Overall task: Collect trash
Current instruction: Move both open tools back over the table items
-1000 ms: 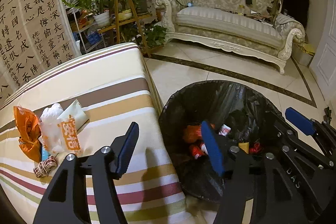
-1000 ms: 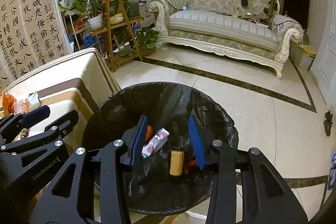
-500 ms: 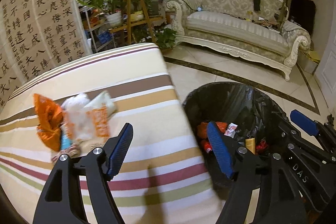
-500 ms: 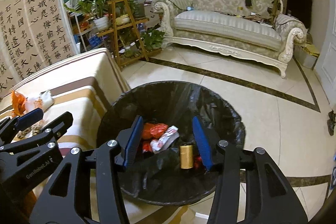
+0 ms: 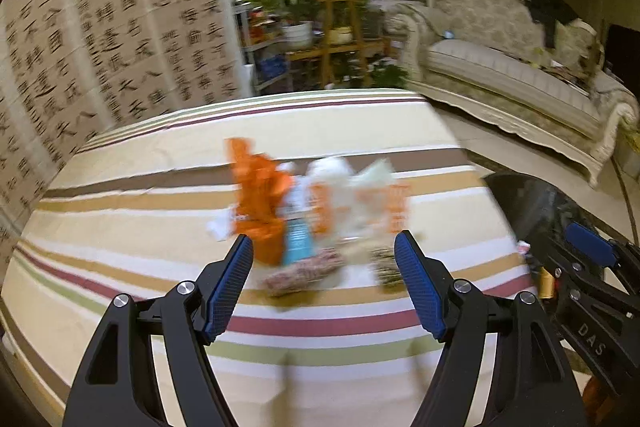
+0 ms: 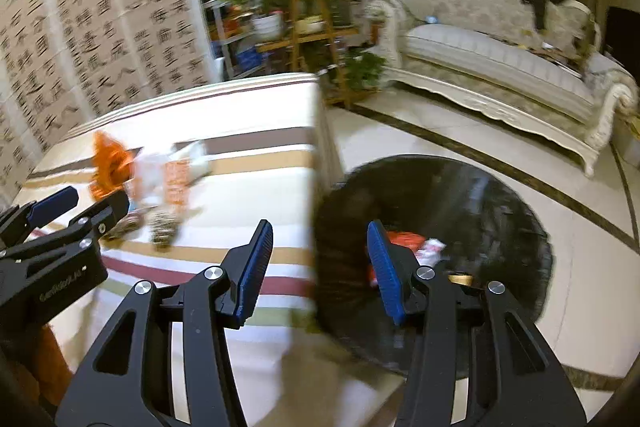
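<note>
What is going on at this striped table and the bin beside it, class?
A person is collecting trash with two handheld grippers. Both the left gripper and the right gripper are open and empty. A pile of wrappers lies on the striped table. The black-lined bin beside it already holds some trash.

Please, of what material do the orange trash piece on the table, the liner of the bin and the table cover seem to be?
Orange trash piece: probably thin plastic film, crumpled and bright; blur hides the detail.
Bin liner: likely black plastic bag, glossy, with wrinkles that catch light.
Table cover: seems woven cloth, matte, striped, draping over the table edge.
</note>
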{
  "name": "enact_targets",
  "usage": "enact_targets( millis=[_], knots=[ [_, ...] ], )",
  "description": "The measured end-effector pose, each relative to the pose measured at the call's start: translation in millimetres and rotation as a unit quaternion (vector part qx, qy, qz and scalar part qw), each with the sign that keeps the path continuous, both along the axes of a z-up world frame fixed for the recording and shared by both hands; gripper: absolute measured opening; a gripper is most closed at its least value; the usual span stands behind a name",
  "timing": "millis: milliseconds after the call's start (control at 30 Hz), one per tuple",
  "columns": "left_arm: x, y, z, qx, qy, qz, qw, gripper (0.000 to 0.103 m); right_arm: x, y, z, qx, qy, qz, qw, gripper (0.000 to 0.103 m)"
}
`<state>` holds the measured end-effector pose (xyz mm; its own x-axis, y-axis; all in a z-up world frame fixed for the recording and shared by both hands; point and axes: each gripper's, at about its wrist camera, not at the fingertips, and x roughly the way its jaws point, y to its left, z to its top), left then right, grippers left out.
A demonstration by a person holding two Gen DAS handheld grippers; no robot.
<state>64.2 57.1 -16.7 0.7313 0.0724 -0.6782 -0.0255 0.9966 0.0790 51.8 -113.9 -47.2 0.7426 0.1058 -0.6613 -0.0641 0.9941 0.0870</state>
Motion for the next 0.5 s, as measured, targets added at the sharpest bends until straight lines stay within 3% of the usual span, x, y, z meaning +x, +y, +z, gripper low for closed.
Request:
enact_targets(
  millis=[200, 500],
  knots=[
    [-4, 42, -4, -0.002, 0.004, 0.043, 0.9991, 0.071, 5, 49, -3, -0.004, 0.016, 0.055, 0.998, 0.048],
    [-9, 75, -13, -0.010, 0.013, 0.067, 0.9976, 0.071, 15, 95, -7, -0.021, 0.038, 0.097, 0.994, 0.048]
  ],
)
